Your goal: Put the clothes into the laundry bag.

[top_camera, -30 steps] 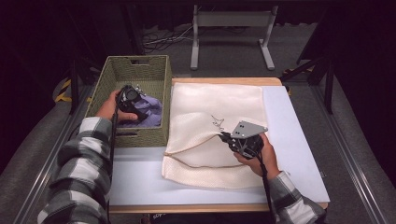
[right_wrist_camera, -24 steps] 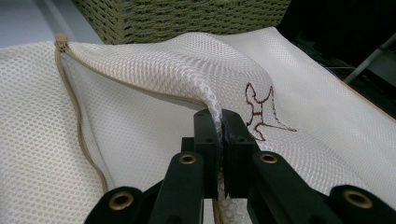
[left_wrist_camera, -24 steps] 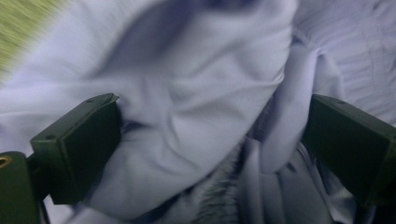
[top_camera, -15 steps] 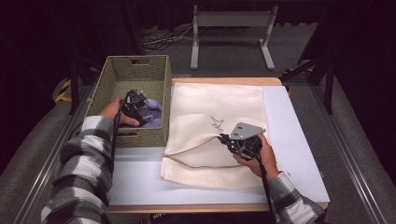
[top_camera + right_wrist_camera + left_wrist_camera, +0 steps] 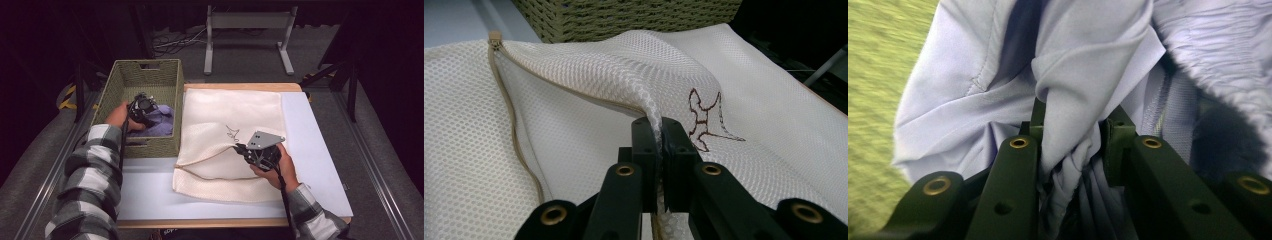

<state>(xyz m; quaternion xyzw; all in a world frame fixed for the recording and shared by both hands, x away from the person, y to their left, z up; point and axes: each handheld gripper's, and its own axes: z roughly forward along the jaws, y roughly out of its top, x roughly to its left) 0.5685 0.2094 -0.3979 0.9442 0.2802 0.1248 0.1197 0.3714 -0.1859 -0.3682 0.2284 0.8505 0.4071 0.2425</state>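
The left hand-held gripper (image 5: pixel 1070 150), its jaws just closing, clamps a bunched fold of the soft, light lavender cloth garment (image 5: pixel 998 75), while the right hand-held gripper (image 5: pixel 659 150) pinches the limp cream mesh laundry bag (image 5: pixel 589 65) at its zipper edge.

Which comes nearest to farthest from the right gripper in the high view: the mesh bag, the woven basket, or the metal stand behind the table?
From the right gripper:
1. Mesh bag: its upper layer is pinched in the jaws, on the mat.
2. Woven basket: off to the left, holding the lilac garment.
3. Metal stand: on the floor beyond the table's far edge.
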